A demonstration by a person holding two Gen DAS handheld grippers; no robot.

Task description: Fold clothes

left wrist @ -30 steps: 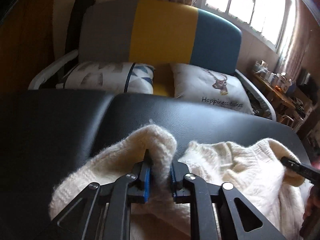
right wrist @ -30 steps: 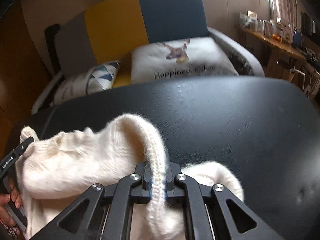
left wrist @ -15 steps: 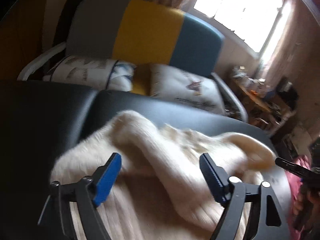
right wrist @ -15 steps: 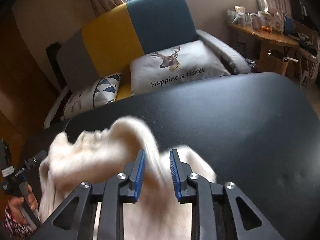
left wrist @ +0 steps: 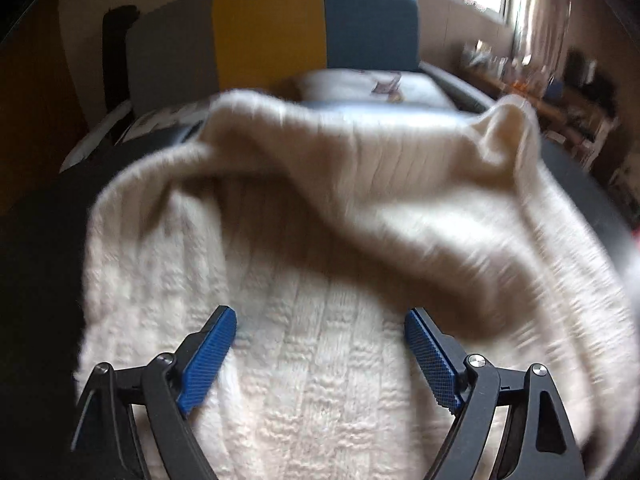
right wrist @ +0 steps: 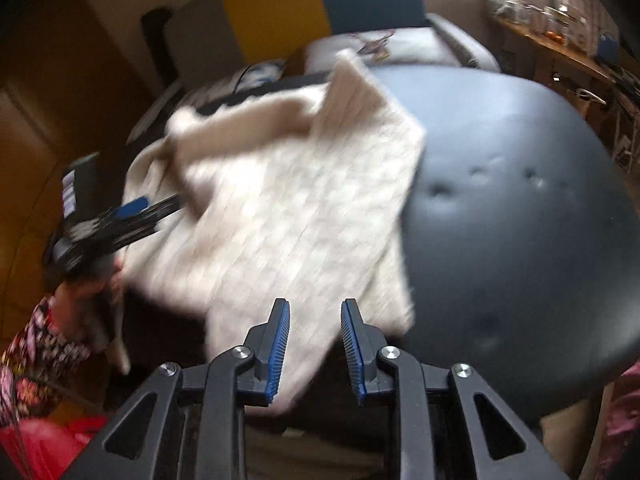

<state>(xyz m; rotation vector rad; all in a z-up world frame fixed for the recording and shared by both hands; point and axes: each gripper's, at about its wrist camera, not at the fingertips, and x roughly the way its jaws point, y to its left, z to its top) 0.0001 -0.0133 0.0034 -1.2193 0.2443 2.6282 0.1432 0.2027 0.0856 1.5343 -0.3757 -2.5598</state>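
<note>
Your left gripper (left wrist: 320, 320) is spread wide, with its blue pads (left wrist: 206, 360) far apart. It has let go, and nothing is pinched between them. It hangs over the cream knit sweater (left wrist: 320, 220), which fills most of that view. The sweater lies on the dark padded table (right wrist: 520, 220), bunched up in soft folds, and one corner sticks up at the far right side. Your right gripper (right wrist: 314, 344) has a small gap between its two pads, and they squeeze nothing. The near edge of the sweater shows through that gap, but the pads do not press on it, so this claw has let go too. In the right view the sweater sits on the left part of the table, and the right part of the table is bare. At the left of that view you can see your left hand (right wrist: 86, 284) in a flowered sleeve (right wrist: 36, 344), holding the other gripper beside the sweater's edge. Behind the table stands a sofa (left wrist: 272, 32) with grey, yellow and blue parts and a white pillow (left wrist: 372, 84). Both views are blurry.
</note>
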